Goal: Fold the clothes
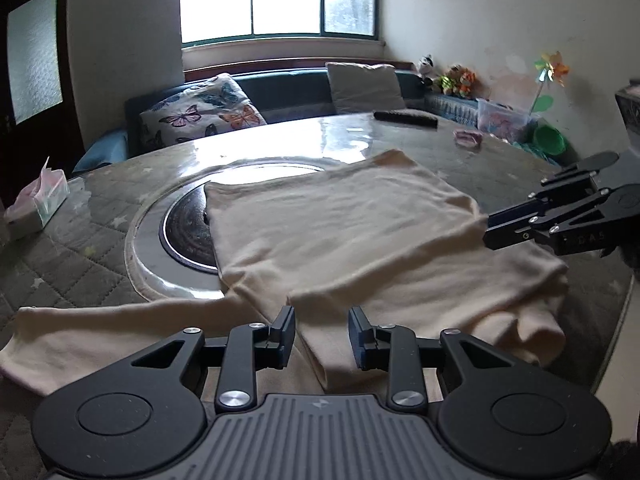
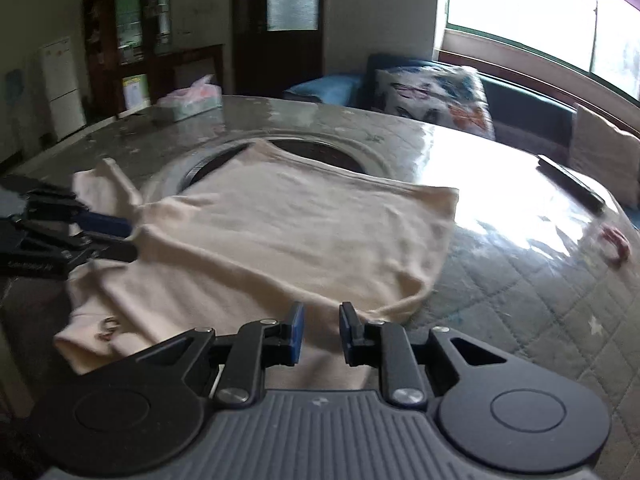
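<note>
A cream long-sleeved garment (image 1: 340, 220) (image 2: 288, 220) lies partly folded on a round table, its far part over the table's dark centre recess (image 1: 184, 236). One sleeve (image 1: 80, 332) stretches out to the left. My left gripper (image 1: 322, 332) hovers low over the near folded edge. Its jaws stand apart and the fold's corner lies under the gap without being pinched. The same gripper (image 2: 120, 236) shows at the left in the right wrist view. My right gripper (image 2: 320, 332) (image 1: 494, 234) is at the garment's right edge, with a narrow gap and only cloth below.
The table (image 1: 500, 168) has a glossy quilted cover and its edge (image 1: 624, 320) runs close on the right. On it are a tissue box (image 1: 36, 204), a dark remote (image 1: 404, 118) and a small pink item (image 1: 468, 136). A sofa with cushions (image 1: 200, 114) stands behind.
</note>
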